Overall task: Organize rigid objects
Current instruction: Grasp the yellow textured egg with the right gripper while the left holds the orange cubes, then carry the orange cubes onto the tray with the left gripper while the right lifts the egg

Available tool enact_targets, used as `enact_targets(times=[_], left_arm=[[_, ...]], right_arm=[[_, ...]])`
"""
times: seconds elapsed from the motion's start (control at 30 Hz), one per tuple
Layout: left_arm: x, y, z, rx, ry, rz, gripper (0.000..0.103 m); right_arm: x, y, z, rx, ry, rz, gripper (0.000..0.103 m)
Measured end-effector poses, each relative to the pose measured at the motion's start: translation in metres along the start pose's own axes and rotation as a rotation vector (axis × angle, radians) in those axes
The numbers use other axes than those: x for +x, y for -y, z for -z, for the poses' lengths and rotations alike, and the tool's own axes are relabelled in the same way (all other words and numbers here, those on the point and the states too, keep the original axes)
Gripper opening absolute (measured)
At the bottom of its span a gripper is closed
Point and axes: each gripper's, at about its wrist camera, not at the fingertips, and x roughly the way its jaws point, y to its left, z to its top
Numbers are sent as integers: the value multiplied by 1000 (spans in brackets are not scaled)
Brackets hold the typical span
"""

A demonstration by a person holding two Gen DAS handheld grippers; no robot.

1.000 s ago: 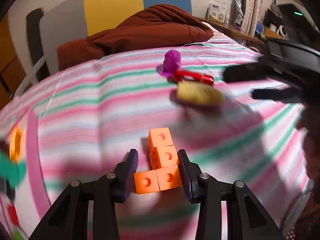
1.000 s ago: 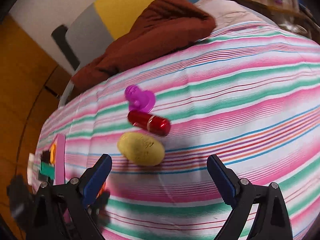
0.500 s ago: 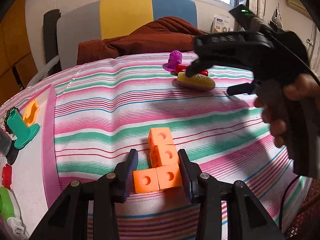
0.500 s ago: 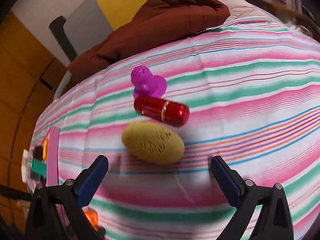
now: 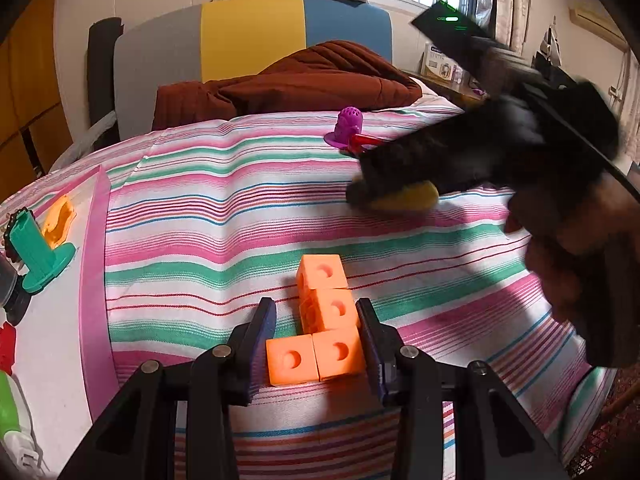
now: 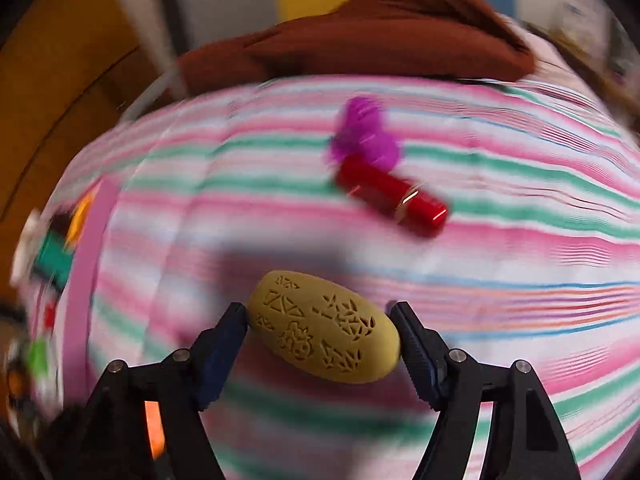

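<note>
Since a second ago the right gripper (image 6: pixel 322 334) has come down from above the bedspread onto the yellow-ochre oval plastic stone carved with small cut-out patterns (image 6: pixel 324 326), which now sits between its blue-padded fingers (image 6: pixel 224 344). Its jaws are closing; both pads look to meet the stone's ends, though blur hides how firmly. The stone lies flat, tilted down to the right across the gripper's line.

Behind it lies a glossy red cylindrical lipstick-like tube with a gold band (image 6: pixel 390 196), slanted, its upper end touching a purple plastic perforated dome on a flat flange (image 6: pixel 364 136).

Lower down, the left gripper (image 5: pixel 316 354) is narrowed around an orange L-shaped piece of four joined plastic cubes with round holes (image 5: pixel 322 322); the pads touch its two bottom cubes, and the piece rests on the cloth.

On the left edge sits a shallow white tray with a pink rim (image 5: pixel 94 264). It holds a teal plastic post on a round base (image 5: pixel 38 254), an orange moulded plastic shape (image 5: pixel 60 216) and a few partly cropped items in red, green and black.

A pink, green and white striped bedspread (image 5: pixel 224 220) lies open between tray and toys. A rumpled brown quilt (image 5: pixel 288 84) borders the far side, before a grey, yellow and blue headboard (image 5: pixel 248 36).
</note>
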Motion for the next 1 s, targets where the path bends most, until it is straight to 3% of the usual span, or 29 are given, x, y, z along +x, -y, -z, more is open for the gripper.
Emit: enact_targets(times=[0.07, 0.2, 0.3, 0.4, 0.77, 0.8, 0.83, 0.9, 1.0], left_arm=[[0, 0, 0, 4, 0, -5, 41], [-2, 1, 2, -1, -6, -13, 41], [-3, 1, 3, 7, -5, -21, 41], [-2, 1, 3, 2, -4, -25, 41], [-4, 4, 6, 6, 2, -35, 41], [-4, 4, 6, 6, 4, -36, 41], [-4, 4, 6, 5, 4, -36, 41], [-4, 3, 6, 3, 4, -34, 41], [-4, 4, 6, 4, 5, -35, 41]], right_arm=[[-4, -10, 12, -84, -21, -36, 75], [-5, -19, 29, -184, 2, -9, 75], [-6, -16, 34, -193, 20, -14, 77], [-6, -14, 32, -176, 20, -82, 95], [-5, -13, 27, -206, 39, -25, 98], [-5, -14, 27, -216, 37, -23, 93], [-5, -17, 27, -241, 37, -4, 71], [-10, -22, 28, -278, 50, 14, 48], [-12, -22, 28, -263, 26, -34, 47]])
